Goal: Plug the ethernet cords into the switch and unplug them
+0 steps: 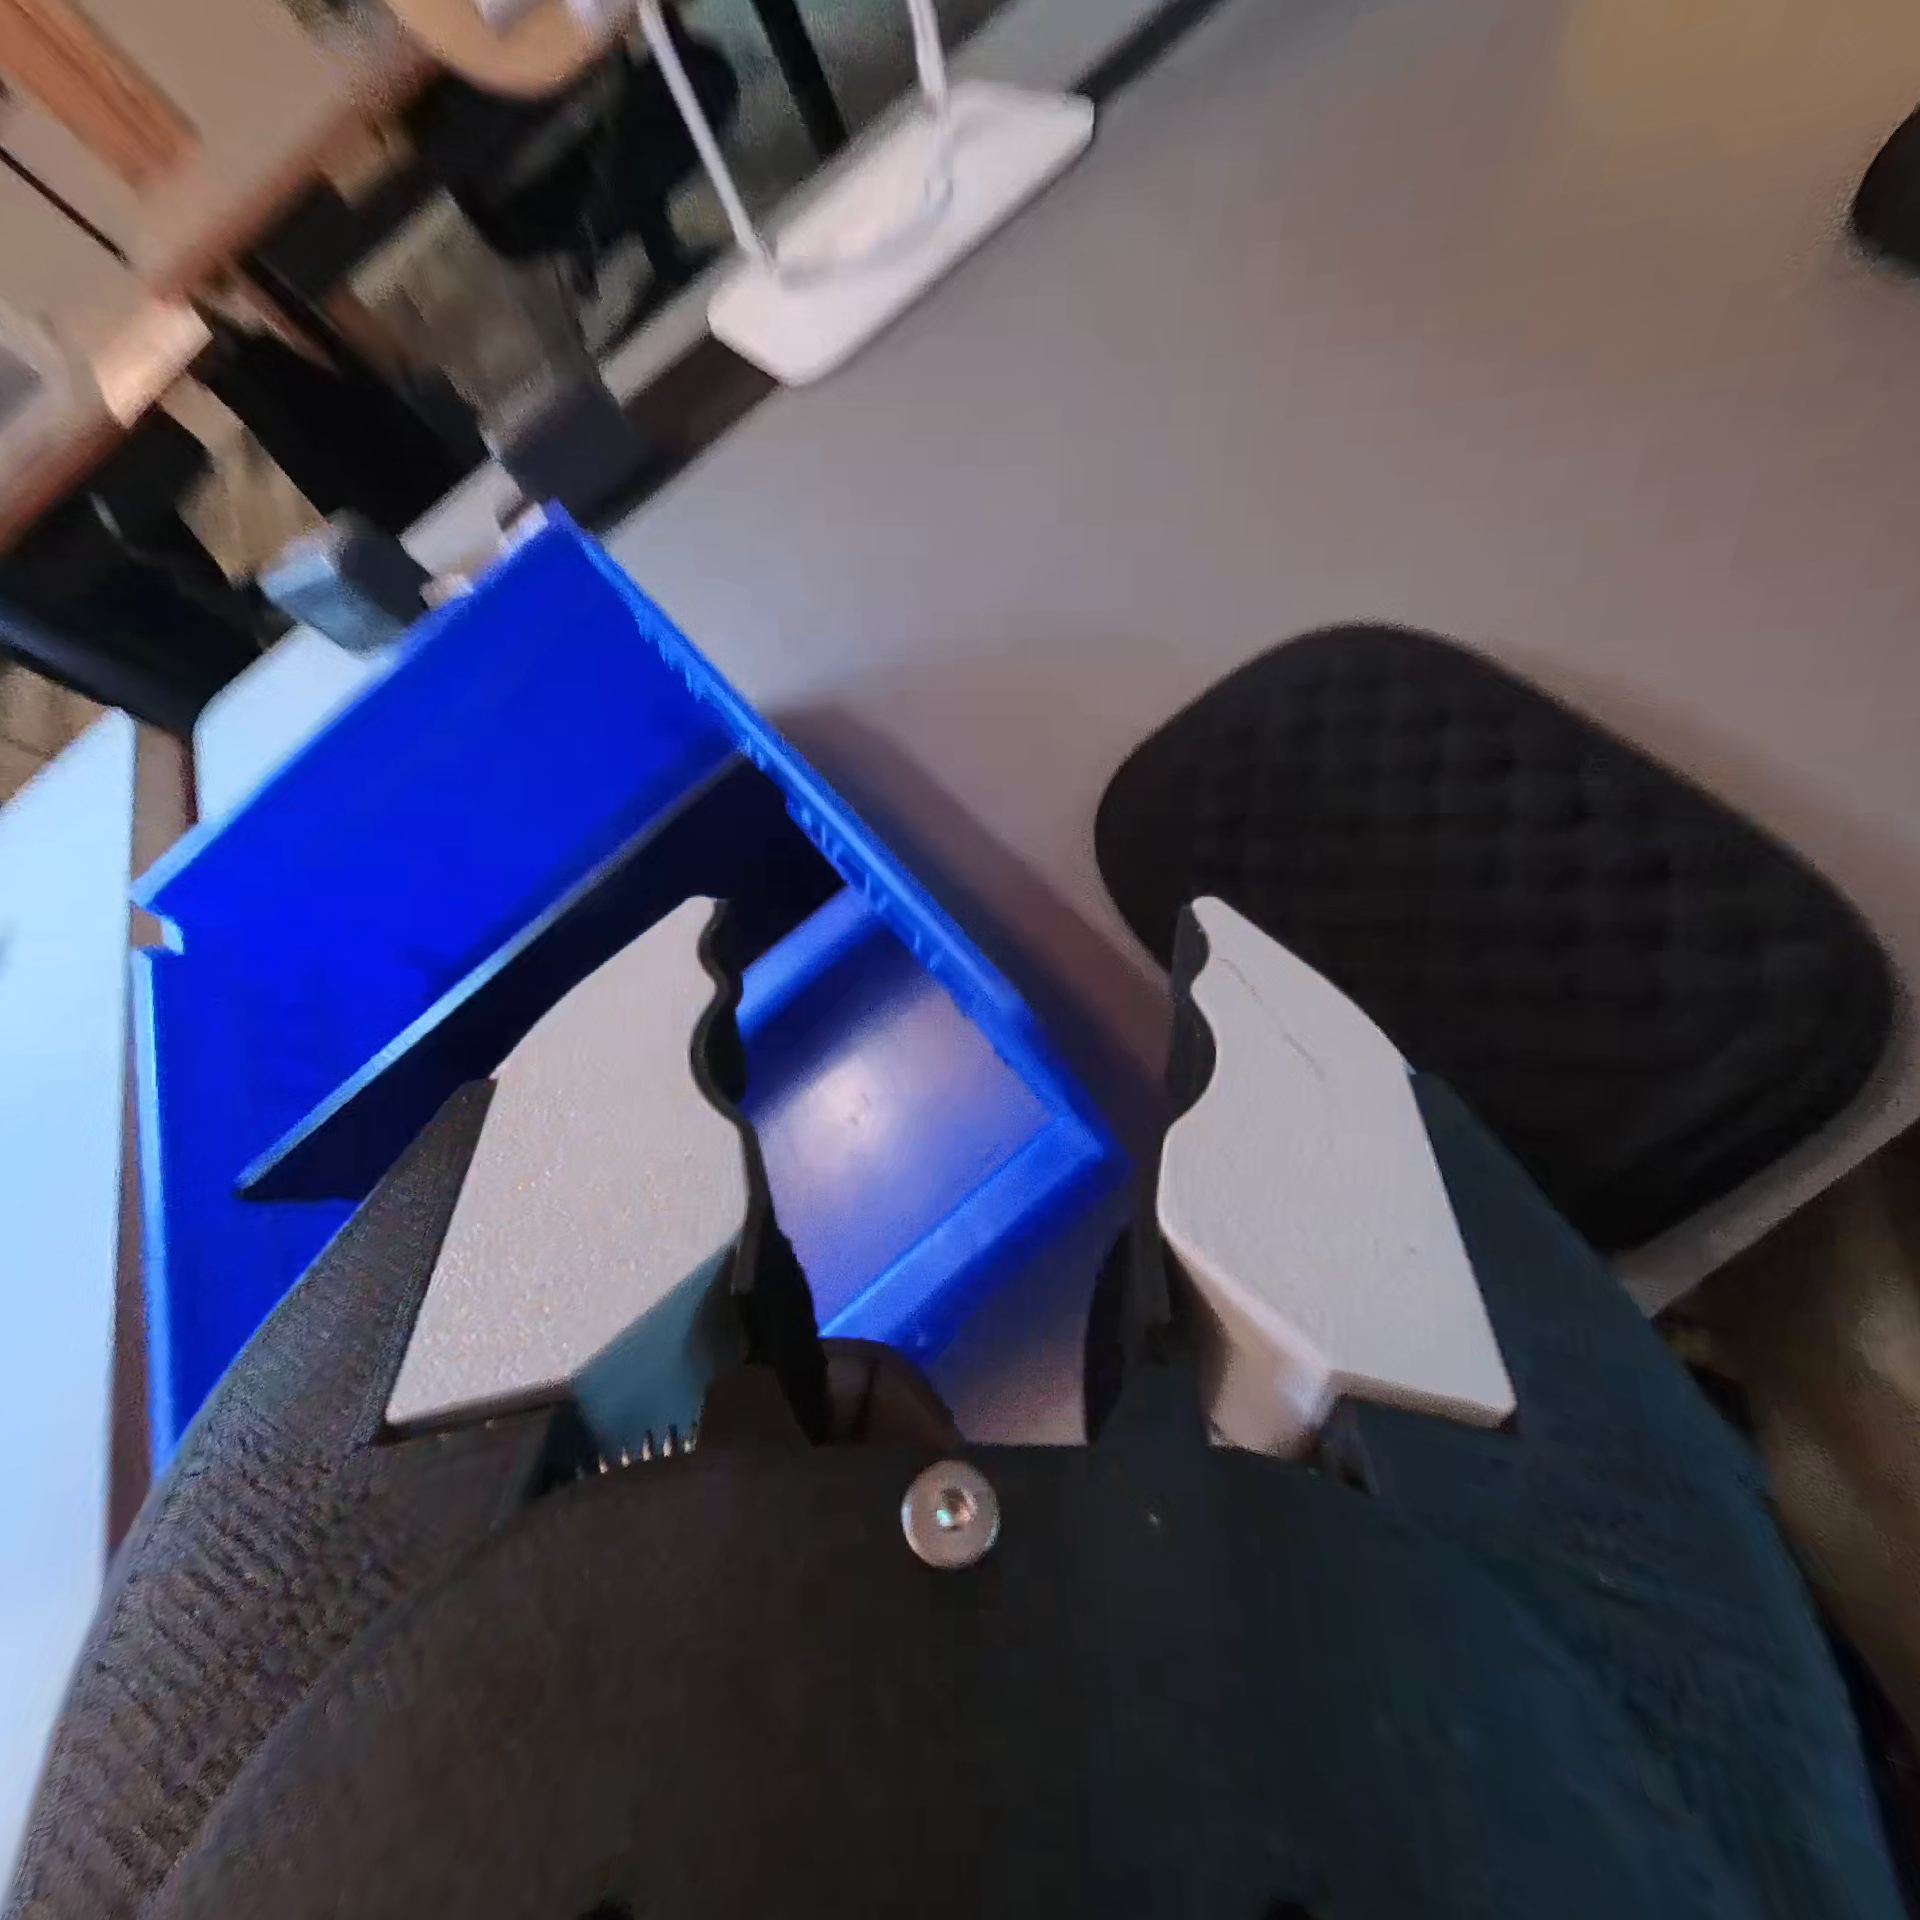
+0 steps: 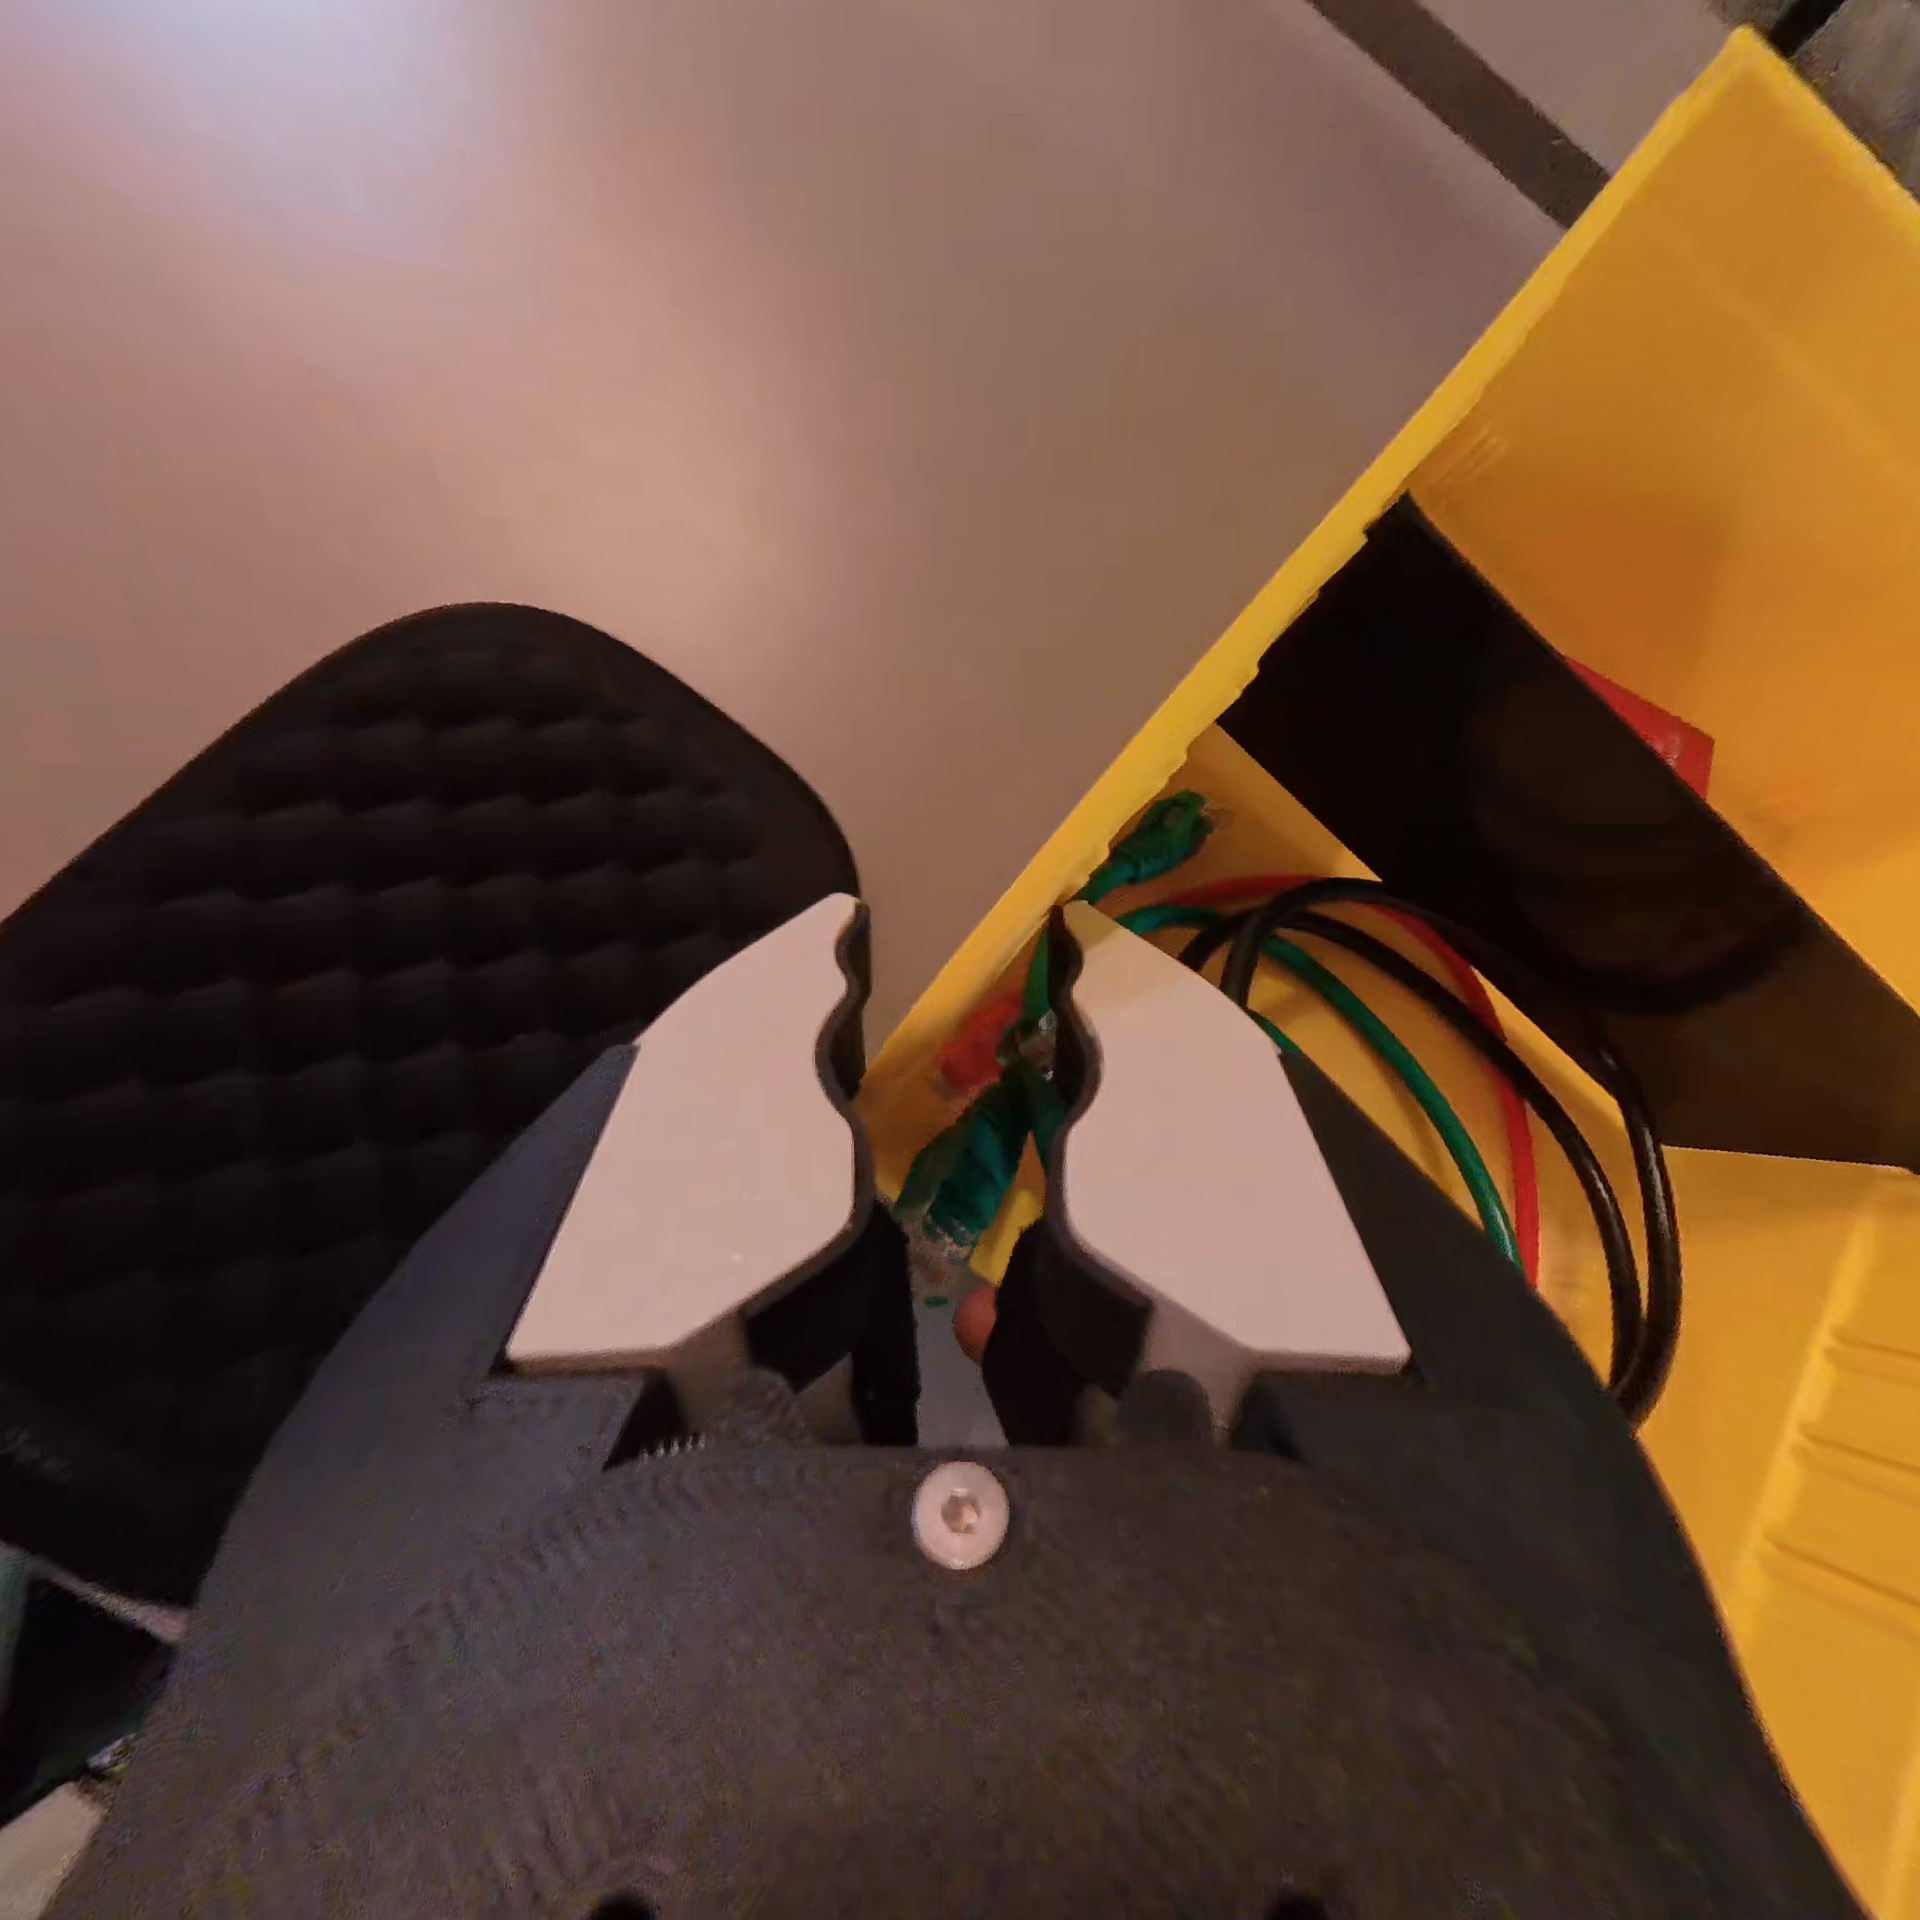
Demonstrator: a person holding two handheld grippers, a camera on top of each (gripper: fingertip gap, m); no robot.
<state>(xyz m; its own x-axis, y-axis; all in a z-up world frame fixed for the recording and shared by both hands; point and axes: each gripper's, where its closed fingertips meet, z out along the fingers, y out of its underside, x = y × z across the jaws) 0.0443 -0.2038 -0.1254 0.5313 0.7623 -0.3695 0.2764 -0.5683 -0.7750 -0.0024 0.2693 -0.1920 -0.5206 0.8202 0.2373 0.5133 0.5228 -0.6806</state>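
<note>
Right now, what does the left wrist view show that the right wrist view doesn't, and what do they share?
Only the left wrist view: a blue bin with a dark divider, a white stand base, and the left gripper open and empty. Only the right wrist view: a yellow bin holding green, red and black cords, with the right gripper at its corner, fingers narrowly apart. Both: the black textured pad on the table.

Blue bin (image 1: 436, 831) centre-left, black quilted pad (image 1: 1507, 935) right; yellow bin (image 2: 1662, 416) upper right, green (image 2: 1382, 1049), red (image 2: 1496, 1029), black cords (image 2: 1621, 1122).
</note>
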